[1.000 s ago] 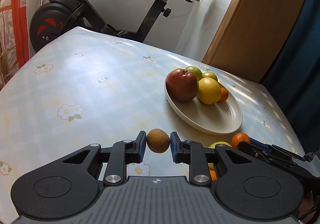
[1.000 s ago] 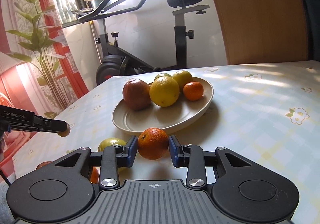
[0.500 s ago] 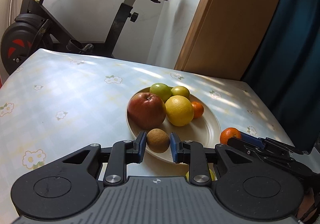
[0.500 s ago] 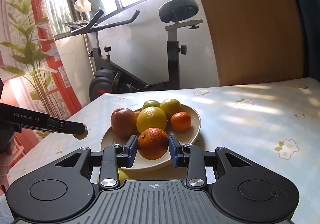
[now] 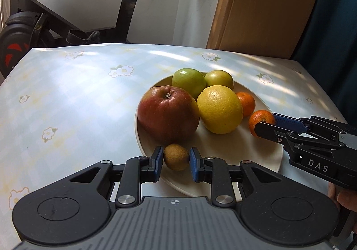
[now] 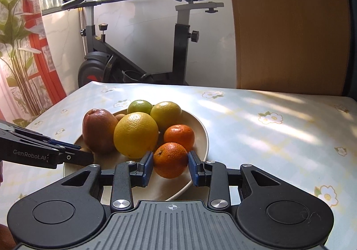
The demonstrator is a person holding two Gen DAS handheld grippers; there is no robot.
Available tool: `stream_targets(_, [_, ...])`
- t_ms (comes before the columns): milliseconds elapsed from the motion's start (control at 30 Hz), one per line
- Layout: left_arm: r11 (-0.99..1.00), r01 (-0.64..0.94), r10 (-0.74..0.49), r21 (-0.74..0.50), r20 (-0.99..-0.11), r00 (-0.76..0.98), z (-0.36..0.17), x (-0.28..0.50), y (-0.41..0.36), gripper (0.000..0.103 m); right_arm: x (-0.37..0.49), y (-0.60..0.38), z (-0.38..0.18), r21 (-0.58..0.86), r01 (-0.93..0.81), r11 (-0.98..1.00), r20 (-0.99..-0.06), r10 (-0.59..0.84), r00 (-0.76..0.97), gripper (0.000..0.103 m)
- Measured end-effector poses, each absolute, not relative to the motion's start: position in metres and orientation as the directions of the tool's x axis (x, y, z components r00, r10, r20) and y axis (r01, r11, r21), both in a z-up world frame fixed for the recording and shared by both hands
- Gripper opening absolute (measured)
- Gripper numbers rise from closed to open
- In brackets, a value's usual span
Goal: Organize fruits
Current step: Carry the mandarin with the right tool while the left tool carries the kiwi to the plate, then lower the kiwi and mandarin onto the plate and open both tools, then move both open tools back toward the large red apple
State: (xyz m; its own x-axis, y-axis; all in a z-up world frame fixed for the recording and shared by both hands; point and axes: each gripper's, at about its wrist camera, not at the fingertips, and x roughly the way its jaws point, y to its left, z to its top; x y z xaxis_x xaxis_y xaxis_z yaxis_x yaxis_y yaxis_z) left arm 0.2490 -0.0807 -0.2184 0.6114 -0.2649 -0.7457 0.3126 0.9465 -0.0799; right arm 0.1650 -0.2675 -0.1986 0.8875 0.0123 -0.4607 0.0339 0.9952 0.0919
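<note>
My left gripper (image 5: 176, 157) is shut on a small brown kiwi (image 5: 176, 156), held at the near rim of the cream plate (image 5: 263, 156), just in front of the red apple (image 5: 167, 113). My right gripper (image 6: 170, 160) is shut on a small orange (image 6: 170, 159), held over the plate's (image 6: 202, 131) right inner side, beside another small orange (image 6: 179, 135). The plate also holds a big yellow citrus (image 5: 219, 109), a green fruit (image 5: 188, 80) and a yellow-green fruit (image 5: 219, 79). The right gripper with its orange also shows in the left wrist view (image 5: 262, 122).
The plate stands on a table with a pale flowered cloth (image 5: 73, 98). An exercise bike (image 6: 138, 55) stands past the far edge, by a white wall. A wooden panel (image 6: 287, 26) rises behind the table on the right. A window and a plant (image 6: 20, 49) are on the left.
Both grippers have moved with their fruit from the table in front of the plate up and forward to the plate. The kiwi and the orange now sit low over its inside.
</note>
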Motion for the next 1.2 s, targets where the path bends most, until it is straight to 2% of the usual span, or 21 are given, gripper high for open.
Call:
stream_targets(133, [0.942,0.334,-0.249,-0.04,-0.749,0.613,-0.219,0.25,-0.085,0.027,0.17,-0.267,-0.2,0.074,0.038,0.996,-0.464,0.0,0.886,0.031])
stream_targets(467, [0.942,0.334,-0.25,-0.041,-0.748,0.615,-0.217,0.248,-0.079,0.028,0.176,-0.266,-0.201,0.071,0.034,0.997,-0.477,0.004,0.879,0.032])
stream_targets(633, [0.941,0.333,-0.263,-0.056,-0.74,0.619,-0.216,0.248,-0.077,0.029,0.171,-0.268,-0.199,0.1,0.016,0.995,-0.463,0.032,0.886,0.044])
stream_targets(733, [0.94,0.327,-0.29,-0.098,-0.734,0.614,-0.21,0.245,-0.073,0.037,0.163,-0.269,-0.194,0.118,0.021,0.993,-0.44,0.033,0.898,0.053])
stream_targets(767, [0.939,0.324,-0.301,-0.113,-0.727,0.617,-0.207,0.243,-0.071,0.044,0.16,-0.27,-0.192,0.125,0.028,0.992,-0.434,0.029,0.9,0.056])
stream_targets(800, [0.937,0.327,-0.313,-0.125,-0.718,0.622,-0.204,0.238,-0.069,0.05,0.158,-0.27,-0.192,0.131,0.031,0.991,-0.432,0.029,0.901,0.057])
stream_targets(867, [0.938,0.329,-0.307,-0.111,-0.708,0.636,-0.198,0.23,-0.067,0.056,0.151,-0.273,-0.19,0.151,0.039,0.988,-0.428,0.03,0.903,0.056])
stream_targets(967, [0.938,0.34,-0.294,-0.074,-0.691,0.66,-0.191,0.214,-0.06,0.057,0.14,-0.276,-0.189,0.18,0.056,0.982,-0.425,0.027,0.905,0.057])
stream_targets(1100, [0.943,0.321,-0.29,-0.087,-0.688,0.665,-0.185,0.198,-0.042,0.057,0.12,-0.279,-0.188,0.256,0.063,0.965,-0.406,0.048,0.912,0.057])
stream_targets(1200, [0.952,0.288,-0.277,-0.102,-0.688,0.67,-0.181,0.188,-0.028,0.057,0.106,-0.274,-0.186,0.263,0.074,0.962,-0.399,0.039,0.916,0.057])
